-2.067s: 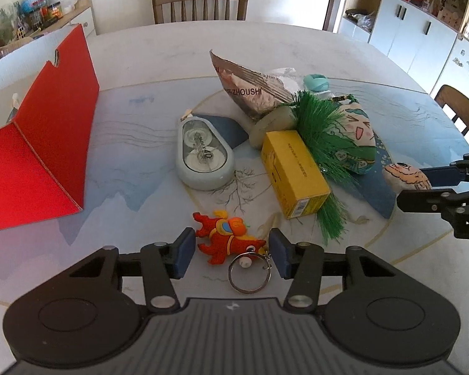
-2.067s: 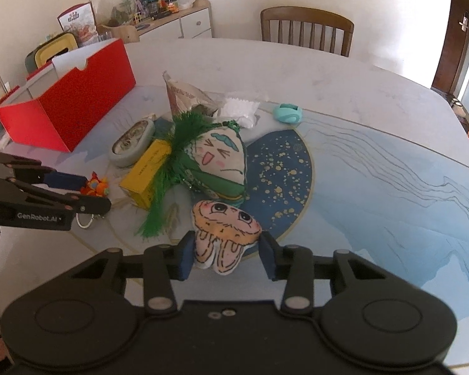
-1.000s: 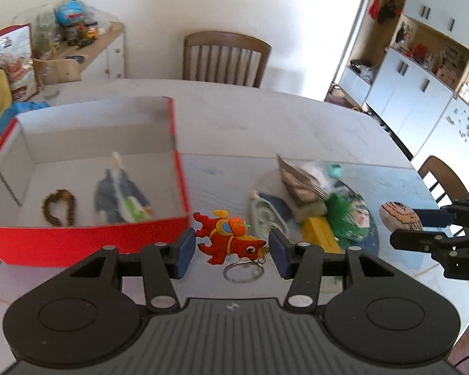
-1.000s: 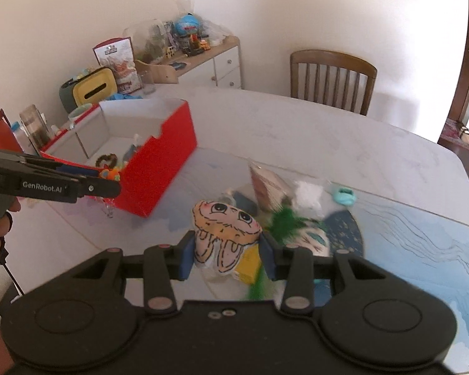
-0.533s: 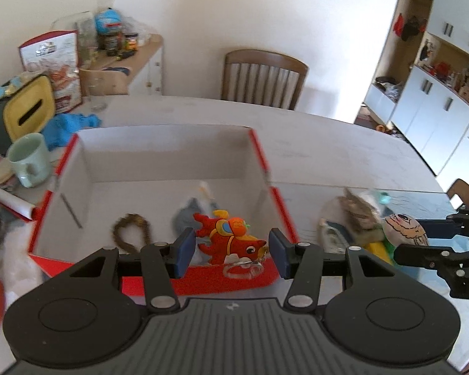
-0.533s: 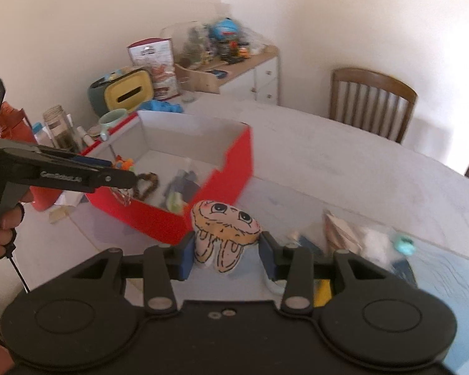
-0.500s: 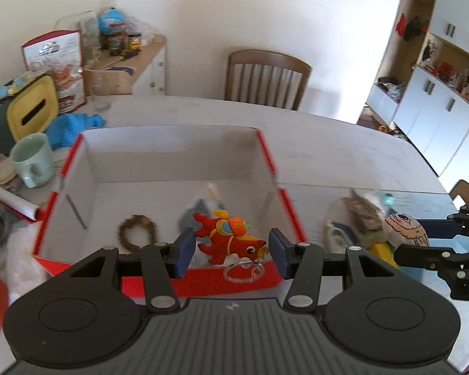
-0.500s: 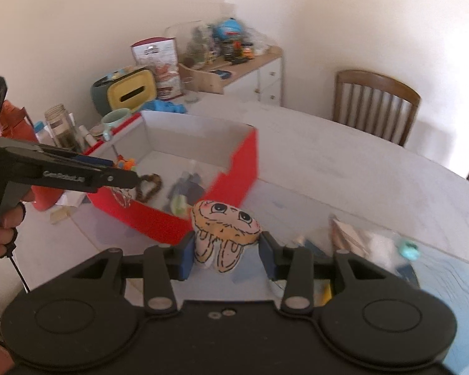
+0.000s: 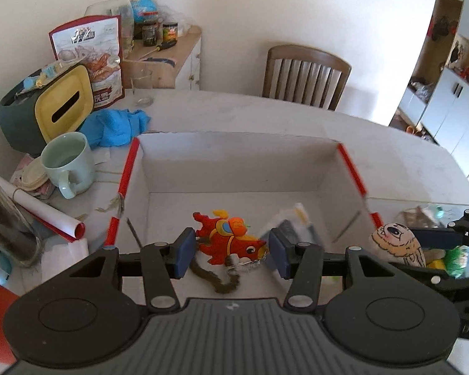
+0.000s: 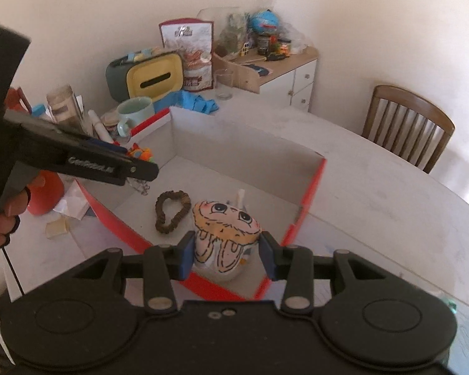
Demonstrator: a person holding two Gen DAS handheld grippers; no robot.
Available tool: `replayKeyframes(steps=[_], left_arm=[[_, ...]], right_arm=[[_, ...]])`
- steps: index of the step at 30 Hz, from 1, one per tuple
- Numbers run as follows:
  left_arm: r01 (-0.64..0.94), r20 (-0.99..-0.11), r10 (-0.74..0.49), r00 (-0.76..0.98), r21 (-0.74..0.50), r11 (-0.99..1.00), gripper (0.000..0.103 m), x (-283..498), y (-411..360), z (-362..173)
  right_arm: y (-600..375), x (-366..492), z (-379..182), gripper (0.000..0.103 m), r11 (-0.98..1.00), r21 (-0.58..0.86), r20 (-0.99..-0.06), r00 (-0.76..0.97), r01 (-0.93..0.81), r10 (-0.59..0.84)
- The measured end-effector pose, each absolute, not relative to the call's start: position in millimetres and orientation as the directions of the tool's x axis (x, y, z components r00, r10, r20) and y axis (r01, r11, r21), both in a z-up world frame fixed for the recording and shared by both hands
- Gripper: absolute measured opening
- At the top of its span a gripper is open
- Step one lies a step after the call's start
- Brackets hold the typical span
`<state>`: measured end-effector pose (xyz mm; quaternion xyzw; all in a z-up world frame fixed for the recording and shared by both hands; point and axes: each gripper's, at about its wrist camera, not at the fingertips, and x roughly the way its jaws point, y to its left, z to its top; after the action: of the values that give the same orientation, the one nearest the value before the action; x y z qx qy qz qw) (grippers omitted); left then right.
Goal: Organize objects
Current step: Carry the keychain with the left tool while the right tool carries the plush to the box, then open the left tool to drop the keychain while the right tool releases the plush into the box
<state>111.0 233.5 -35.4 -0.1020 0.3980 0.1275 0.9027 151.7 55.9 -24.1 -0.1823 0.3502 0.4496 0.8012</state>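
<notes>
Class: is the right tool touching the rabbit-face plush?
Touching. The right wrist view shows the right tool with both pads pressed against the rabbit-face plush, held above the red box.

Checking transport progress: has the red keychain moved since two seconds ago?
Yes. The red keychain, clamped in the left gripper, went from the table beside the pile to above the red box.

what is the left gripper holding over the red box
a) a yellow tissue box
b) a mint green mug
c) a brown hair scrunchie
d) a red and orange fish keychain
d: the left gripper has its blue pads closed on the red and orange fish keychain, above the open red box; the brown scrunchie lies loose on the box floor.
</notes>
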Motion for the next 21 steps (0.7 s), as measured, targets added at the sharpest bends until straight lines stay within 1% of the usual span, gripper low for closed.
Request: replayKeyframes(steps=[6,12,16,21], left_arm=[[-0.309,-0.760,0.153,0.632,-0.066,0.949,0.051,134,251,-49],[-0.320,-0.781,0.170,0.601,-0.040,0.947,0.051,164,266,-64],[-0.309,-0.801,0.185,0.569,0.000,0.951,0.051,181,271,-74],[-0.301,-0.832,0.175,0.527,0.011,0.954,0.051,200,277,-84]], right_arm=[[95,160,-36,0.041,0.514,0.006,-0.751,0.336,-0.858,0.568],[131,167,-50,0.041,0.478,0.033,-0.781,0.275,-0.878,0.560],[150,170,-61,0.041,0.464,0.036,-0.799,0.254,-0.885,0.545],[167,181,-76,0.041,0.479,0.073,-0.831,0.212,-0.875,0.514]])
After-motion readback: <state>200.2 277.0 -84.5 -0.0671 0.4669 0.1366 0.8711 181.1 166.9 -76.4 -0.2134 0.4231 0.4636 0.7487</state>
